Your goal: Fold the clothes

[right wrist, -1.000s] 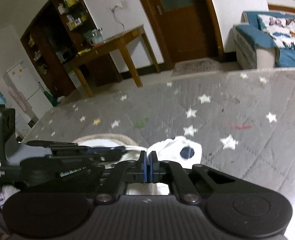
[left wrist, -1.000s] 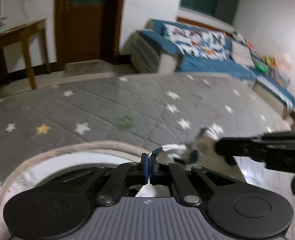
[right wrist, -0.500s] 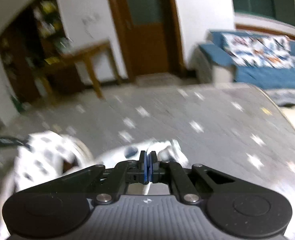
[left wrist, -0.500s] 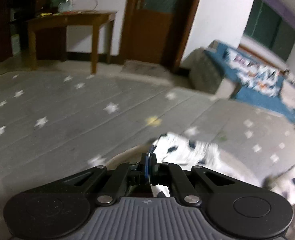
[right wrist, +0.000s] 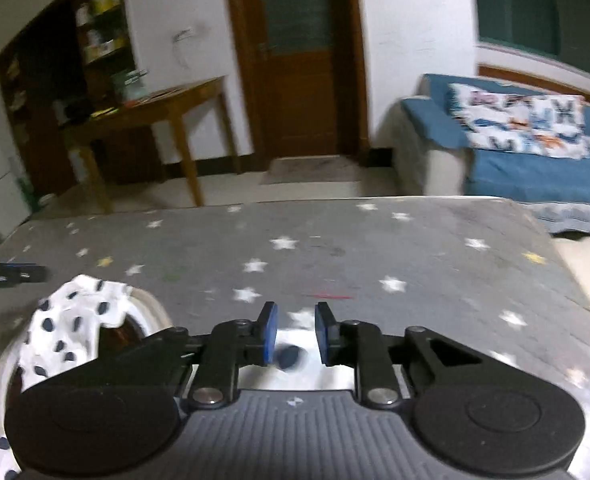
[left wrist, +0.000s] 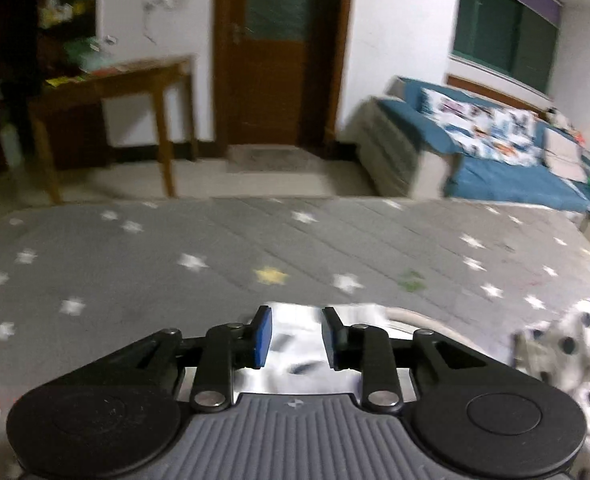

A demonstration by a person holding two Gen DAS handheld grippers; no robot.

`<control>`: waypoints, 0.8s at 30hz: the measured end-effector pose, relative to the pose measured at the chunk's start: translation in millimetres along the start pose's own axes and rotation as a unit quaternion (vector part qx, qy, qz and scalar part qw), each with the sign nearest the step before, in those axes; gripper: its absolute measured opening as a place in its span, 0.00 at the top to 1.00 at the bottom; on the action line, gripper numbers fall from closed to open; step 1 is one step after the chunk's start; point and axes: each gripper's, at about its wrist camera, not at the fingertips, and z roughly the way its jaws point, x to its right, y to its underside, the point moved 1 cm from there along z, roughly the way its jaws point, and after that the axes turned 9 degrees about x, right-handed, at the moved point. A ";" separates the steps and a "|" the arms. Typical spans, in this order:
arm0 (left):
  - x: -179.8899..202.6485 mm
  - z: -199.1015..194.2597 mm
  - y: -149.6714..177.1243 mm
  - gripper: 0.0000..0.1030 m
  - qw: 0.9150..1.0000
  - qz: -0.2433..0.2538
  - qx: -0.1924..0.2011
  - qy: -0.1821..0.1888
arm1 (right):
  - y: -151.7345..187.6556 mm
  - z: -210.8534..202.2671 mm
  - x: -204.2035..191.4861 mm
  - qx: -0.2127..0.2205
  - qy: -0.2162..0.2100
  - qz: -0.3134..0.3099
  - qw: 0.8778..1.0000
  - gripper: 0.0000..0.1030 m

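A white garment with dark dots (left wrist: pixel 295 354) and a beige rim lies on the grey star-patterned bed cover (left wrist: pixel 215 264). In the left wrist view my left gripper (left wrist: pixel 293 320) hovers just over its near edge. The jaws are opening, and the cloth lies below the blue pads (left wrist: pixel 263 336), not pinched. More of the garment (left wrist: pixel 567 344) is bunched at the right. In the right wrist view my right gripper (right wrist: pixel 295 316) is also opening over the white garment (right wrist: pixel 291 354), with its pads clear of the cloth. A dotted fold (right wrist: pixel 75 320) lies to its left.
A wooden table (left wrist: pixel 115 80) and a brown door (left wrist: pixel 279 52) stand beyond the bed. A blue sofa (left wrist: pixel 495 148) with a patterned throw is at the right. The bed's right edge (right wrist: pixel 555 240) drops to the floor. A tip of the other gripper (right wrist: pixel 11 274) shows at far left.
Both grippers were shut on the dotted cloth; now both sets of jaws have parted and the cloth has dropped free. Both views have swung and lifted a little.
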 end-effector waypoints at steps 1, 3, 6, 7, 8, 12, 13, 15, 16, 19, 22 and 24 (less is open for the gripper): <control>6.0 5.9 0.9 0.71 1.000 -0.001 -0.009 0.010 | 0.7 9.3 -4.9 -0.010 -0.009 -0.003 1.000 0.80; 13.8 17.3 4.2 0.71 1.000 -0.002 -0.023 0.015 | 4.6 24.3 -11.3 -0.022 -0.017 -0.012 1.000 0.76; 20.9 31.4 9.5 0.71 0.999 -0.007 -0.039 0.021 | 21.8 36.2 -17.1 -0.050 -0.020 -0.021 0.998 0.76; 22.7 33.4 11.1 0.71 0.999 -0.006 -0.041 0.023 | 28.1 35.6 -18.2 -0.059 -0.019 -0.023 0.998 0.76; 24.5 35.5 12.7 0.71 0.999 -0.004 -0.043 0.025 | 34.8 32.0 -20.2 -0.066 -0.020 -0.029 0.997 0.76; 24.2 39.0 19.5 0.71 0.999 -0.006 -0.046 0.025 | 62.8 12.5 -24.6 -0.087 -0.018 -0.055 0.995 0.76; 23.7 39.8 20.2 0.71 0.999 -0.008 -0.046 0.025 | 69.0 9.3 -25.5 -0.091 -0.020 -0.057 0.994 0.76; 24.4 41.5 21.2 0.71 0.999 -0.008 -0.048 0.022 | 78.3 1.8 -28.7 -0.092 -0.025 -0.070 0.993 0.76; 25.1 42.9 21.7 0.71 0.999 -0.008 -0.049 0.020 | 76.8 -1.4 -29.5 -0.091 -0.028 -0.071 0.993 0.76; 26.4 46.3 22.8 0.71 0.998 -0.008 -0.051 0.019 | 63.2 -9.2 -30.1 -0.079 -0.043 -0.058 0.994 0.76; 28.6 50.0 24.3 0.71 0.998 -0.008 -0.054 0.017 | 40.5 -9.9 -29.6 -0.049 -0.050 -0.054 0.996 0.76; 29.0 52.9 25.4 0.71 0.998 -0.008 -0.057 0.015 | 25.7 -4.2 -27.0 -0.034 -0.047 -0.053 0.997 0.76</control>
